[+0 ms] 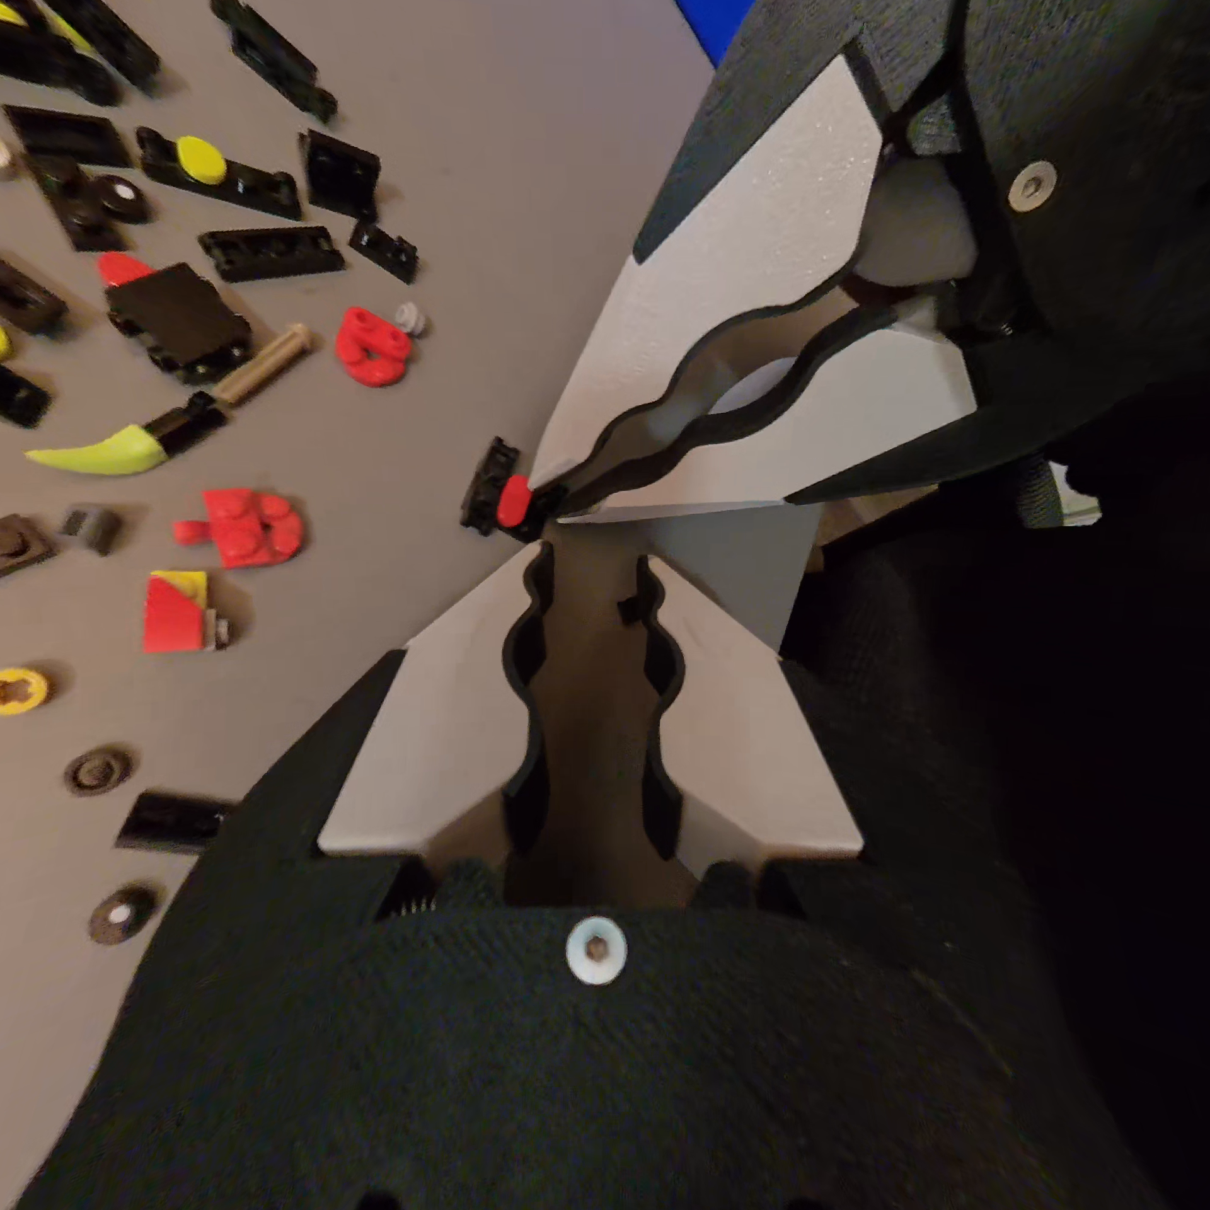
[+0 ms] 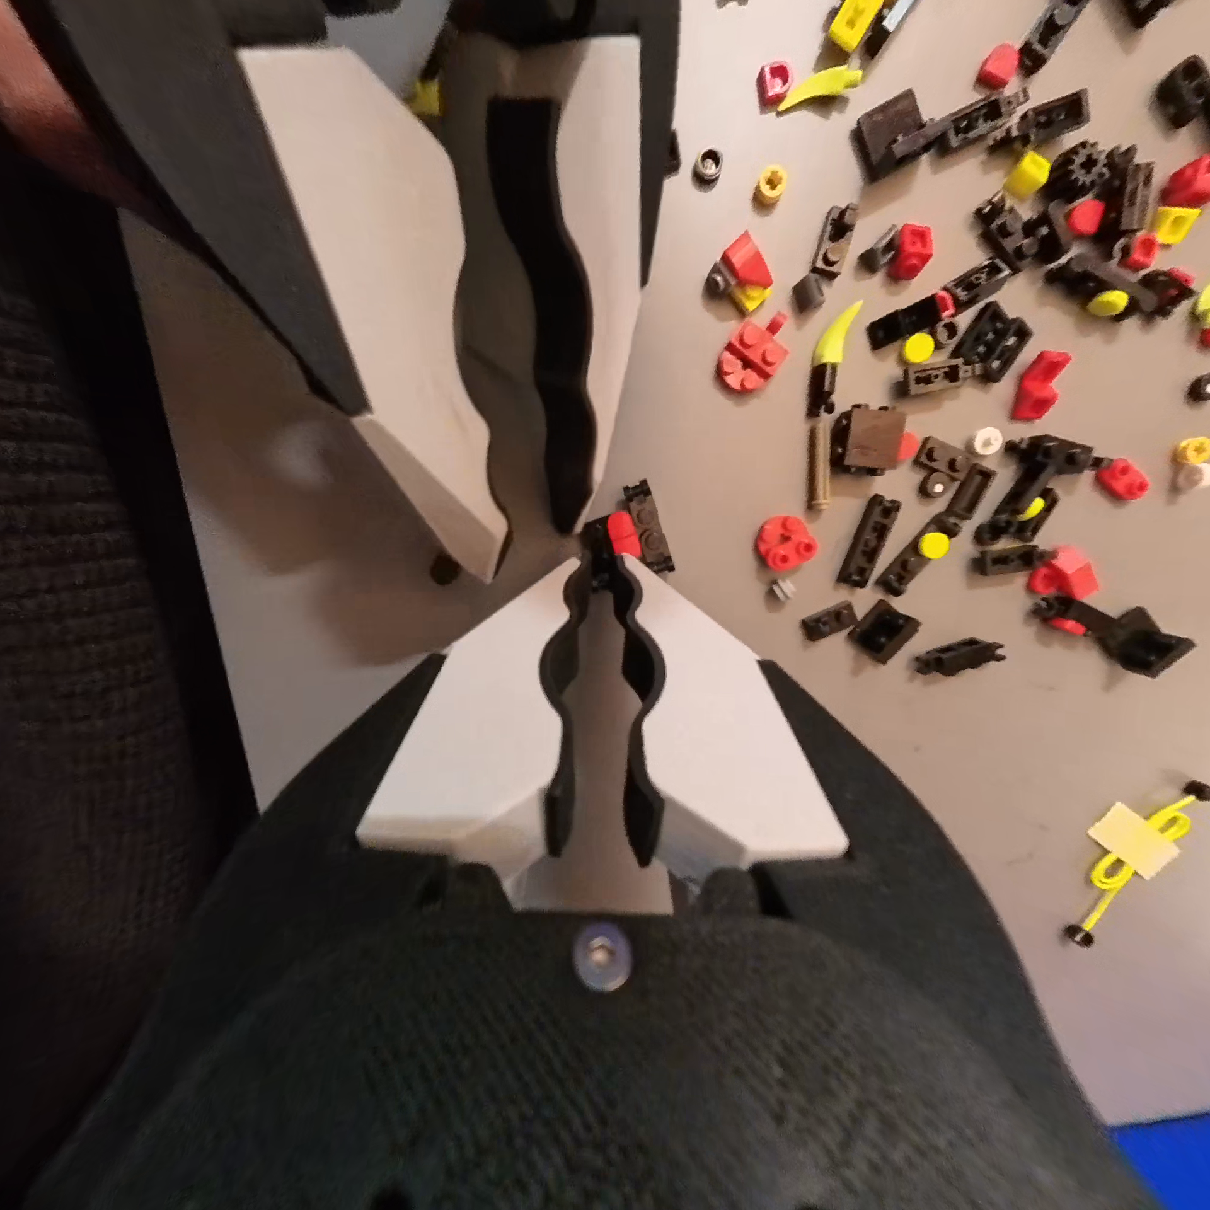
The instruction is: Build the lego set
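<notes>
**Two hand-held grippers met tip to tip over a small brick piece**

The right hand-held gripper [image 2: 602, 566] stood nearly closed, its pads pinched on a small black piece [image 2: 599, 556] with a red stud [image 2: 621, 529] on it. A black plate [image 2: 648, 527] joined its far side. The piece hung just above the grey surface [image 2: 720, 720], at the near edge of the scattered parts.

The left hand-held gripper [image 1: 592, 556] had a narrow gap between its wavy black pads, with only the surface seen between them. Its tips stood just beside the black piece [image 1: 491, 488], with no contact to be made out.

What each view alone gave:
- The left wrist view showed the right hand-held gripper [image 1: 556, 501] from the side, coming in from the upper right. It showed the red stud [image 1: 514, 501] end-on. It caught only the near part of the spread: a lime claw [image 1: 98, 452], a red round plate [image 1: 373, 346], a tan pin [image 1: 265, 366], a yellow bush [image 1: 19, 691].
- The right wrist view showed the left hand-held gripper [image 2: 563, 524] from above, pads apart. It took in the whole heap of black, red and yellow parts, plus a lime string [image 2: 1139, 864] with a pale tag [image 2: 1133, 841], lying well apart from the heap. A blue strip [image 2: 1159, 1159] showed at the surface's edge.

No readable writing or brand mark in either view.
</notes>
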A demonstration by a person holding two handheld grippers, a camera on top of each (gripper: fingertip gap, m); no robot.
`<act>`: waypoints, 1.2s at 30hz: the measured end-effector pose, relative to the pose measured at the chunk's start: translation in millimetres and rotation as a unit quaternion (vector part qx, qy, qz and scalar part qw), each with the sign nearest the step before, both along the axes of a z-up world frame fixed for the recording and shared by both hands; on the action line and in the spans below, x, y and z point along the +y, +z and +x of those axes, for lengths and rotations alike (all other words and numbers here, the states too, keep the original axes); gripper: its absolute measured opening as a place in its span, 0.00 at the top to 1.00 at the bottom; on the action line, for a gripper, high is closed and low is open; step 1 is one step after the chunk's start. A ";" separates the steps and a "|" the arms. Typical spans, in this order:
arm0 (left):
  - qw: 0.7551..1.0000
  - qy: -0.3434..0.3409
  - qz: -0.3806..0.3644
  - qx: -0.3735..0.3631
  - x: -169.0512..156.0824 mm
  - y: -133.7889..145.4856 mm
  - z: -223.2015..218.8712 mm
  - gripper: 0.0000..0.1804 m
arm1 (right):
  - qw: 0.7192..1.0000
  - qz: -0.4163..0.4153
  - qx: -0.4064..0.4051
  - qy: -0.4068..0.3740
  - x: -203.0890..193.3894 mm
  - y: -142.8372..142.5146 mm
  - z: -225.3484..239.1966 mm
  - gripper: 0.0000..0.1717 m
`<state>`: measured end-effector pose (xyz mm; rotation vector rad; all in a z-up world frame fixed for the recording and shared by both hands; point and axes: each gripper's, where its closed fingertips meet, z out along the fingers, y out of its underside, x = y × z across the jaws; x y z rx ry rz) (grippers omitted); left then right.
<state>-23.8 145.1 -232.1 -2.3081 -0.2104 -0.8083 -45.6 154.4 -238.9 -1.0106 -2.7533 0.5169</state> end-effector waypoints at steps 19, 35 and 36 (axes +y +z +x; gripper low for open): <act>1.000 0.030 0.001 0.006 -1.3 -0.2 -9.7 0.86 | 0.997 0.062 -0.037 0.035 -3.5 -1.0 -1.7 0.97; 1.000 0.028 0.005 -0.004 -2.4 2.5 -8.1 0.81 | 0.996 0.081 0.016 0.035 -1.6 0.1 -2.3 0.97; 1.000 0.028 0.005 -0.004 -2.7 2.6 -8.2 0.81 | 0.996 0.080 0.024 0.029 0.8 1.8 -2.7 0.95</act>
